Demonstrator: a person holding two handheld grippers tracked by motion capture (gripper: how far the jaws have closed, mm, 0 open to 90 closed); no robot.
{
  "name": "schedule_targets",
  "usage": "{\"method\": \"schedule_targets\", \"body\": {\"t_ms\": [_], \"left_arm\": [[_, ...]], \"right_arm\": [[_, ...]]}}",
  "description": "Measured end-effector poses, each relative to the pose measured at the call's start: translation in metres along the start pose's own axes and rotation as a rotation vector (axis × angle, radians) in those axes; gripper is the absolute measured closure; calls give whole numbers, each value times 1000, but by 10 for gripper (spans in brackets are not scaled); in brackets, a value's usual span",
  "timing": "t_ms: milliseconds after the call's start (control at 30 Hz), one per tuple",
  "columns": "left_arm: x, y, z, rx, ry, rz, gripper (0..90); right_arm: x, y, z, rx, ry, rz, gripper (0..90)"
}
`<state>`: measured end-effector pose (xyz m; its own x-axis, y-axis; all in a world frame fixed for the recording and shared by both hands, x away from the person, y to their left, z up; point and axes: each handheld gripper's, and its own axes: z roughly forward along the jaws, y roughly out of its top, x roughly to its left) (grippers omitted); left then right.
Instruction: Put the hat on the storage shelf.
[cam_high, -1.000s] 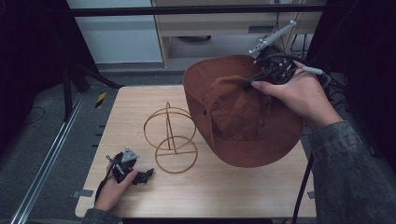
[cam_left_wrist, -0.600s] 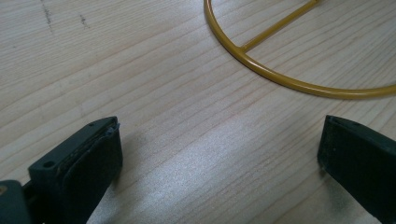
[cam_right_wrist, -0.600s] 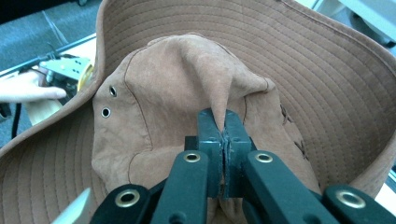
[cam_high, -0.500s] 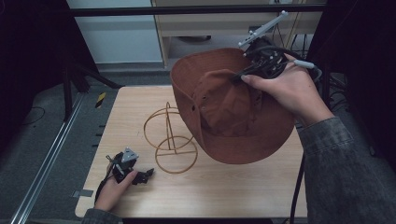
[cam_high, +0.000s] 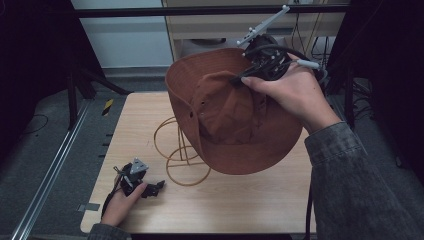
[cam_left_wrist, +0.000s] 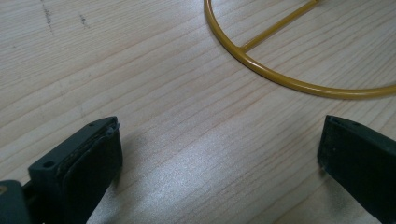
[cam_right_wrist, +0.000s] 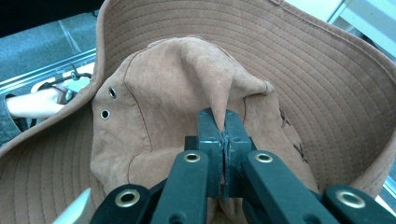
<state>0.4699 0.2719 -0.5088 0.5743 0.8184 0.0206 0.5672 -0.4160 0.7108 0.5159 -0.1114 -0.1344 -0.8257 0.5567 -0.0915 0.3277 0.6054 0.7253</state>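
Observation:
A brown wide-brimmed hat (cam_high: 235, 120) hangs tilted above the table, its brim covering the right part of a yellow wire hat stand (cam_high: 175, 152). My right gripper (cam_high: 243, 79) is shut on a pinched fold of the hat's crown (cam_right_wrist: 187, 88); the jaws meet on the fabric right gripper (cam_right_wrist: 223, 122). My left gripper (cam_high: 156, 187) rests on the table near the front left corner, held by a hand. Its jaws stand wide apart with bare wood between them left gripper (cam_left_wrist: 219, 149). The stand's base ring (cam_left_wrist: 289, 81) lies just ahead of it.
The wooden table (cam_high: 240, 210) has free room along its front edge. A metal rail (cam_high: 50, 175) runs along the floor at the left. A cabinet (cam_high: 210, 30) stands behind the table, and cables (cam_high: 320, 55) hang at the back right.
My right gripper has carried the hat leftward and upward, so the brim now overlaps the wire stand. The left gripper has stayed where it was.

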Motion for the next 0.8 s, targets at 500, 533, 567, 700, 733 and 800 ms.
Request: {"method": "schedule_targets", "body": {"t_ms": [500, 533, 567, 700, 733, 800], "left_arm": [[0, 0, 0, 0, -1, 0, 0], [0, 0, 0, 0, -1, 0, 0], [0, 0, 0, 0, -1, 0, 0], [0, 0, 0, 1, -1, 0, 0], [0, 0, 0, 1, -1, 0, 0], [0, 0, 0, 0, -1, -1, 0]], "right_arm": [[10, -1, 7, -45, 33, -2, 888], [11, -1, 8, -48, 36, -5, 888], [11, -1, 8, -48, 36, -5, 888], [18, 2, 11, -65, 47, -14, 888], [18, 2, 11, -65, 47, -14, 888], [21, 3, 14, -71, 52, -17, 888]]}}
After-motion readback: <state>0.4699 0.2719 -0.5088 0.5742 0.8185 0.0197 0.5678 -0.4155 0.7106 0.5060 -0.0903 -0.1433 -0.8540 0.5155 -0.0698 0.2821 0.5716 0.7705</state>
